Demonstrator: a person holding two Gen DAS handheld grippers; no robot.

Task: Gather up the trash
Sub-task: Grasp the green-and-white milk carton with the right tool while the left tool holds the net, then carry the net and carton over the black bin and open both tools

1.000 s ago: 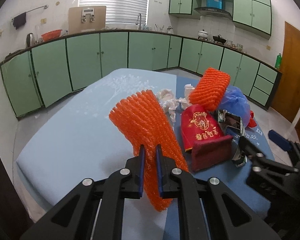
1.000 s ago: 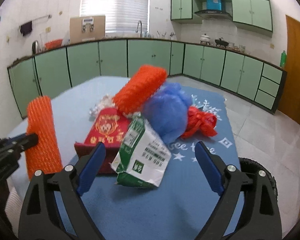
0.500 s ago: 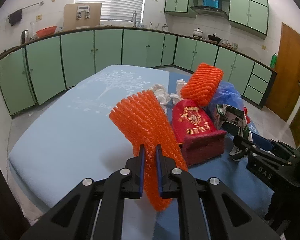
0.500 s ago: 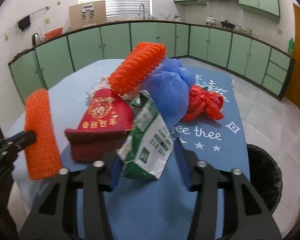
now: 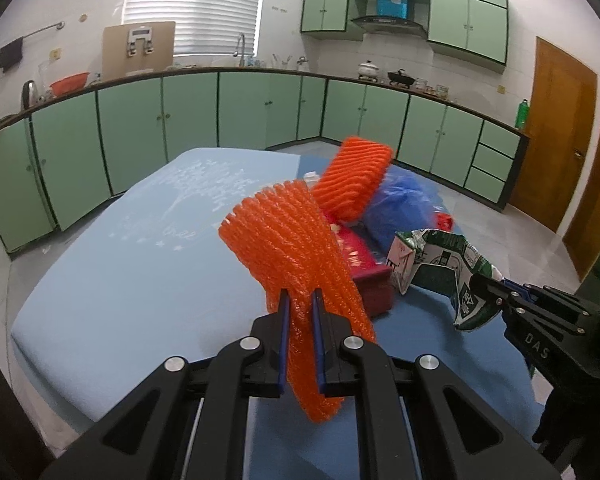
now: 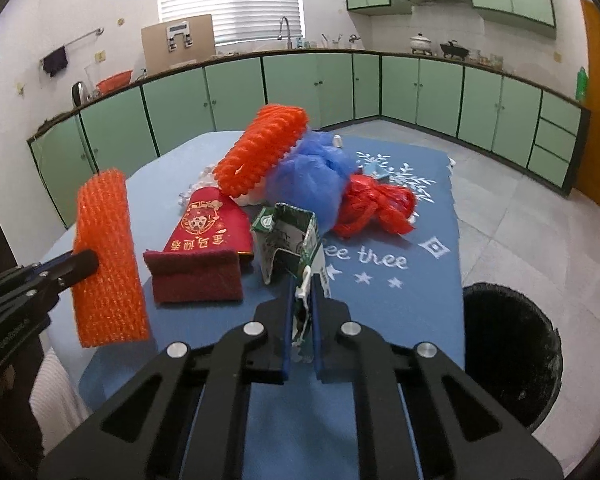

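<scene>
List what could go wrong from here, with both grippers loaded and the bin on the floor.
1. The right gripper pinches only a thin crumpled edge of the milk carton; it could tear or slip before reaching the black bin.
2. The left gripper grips the orange foam net low, so its tall floppy top could brush the red pouch and drag the pile.
3. The bin sits below the table edge; a short drop may land on the floor.

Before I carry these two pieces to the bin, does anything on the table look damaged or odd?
Only the green-and-white carton in the right gripper: it is torn open and crumpled, pinched by one flattened end. The orange foam net sleeve in the left gripper looks intact.
</scene>
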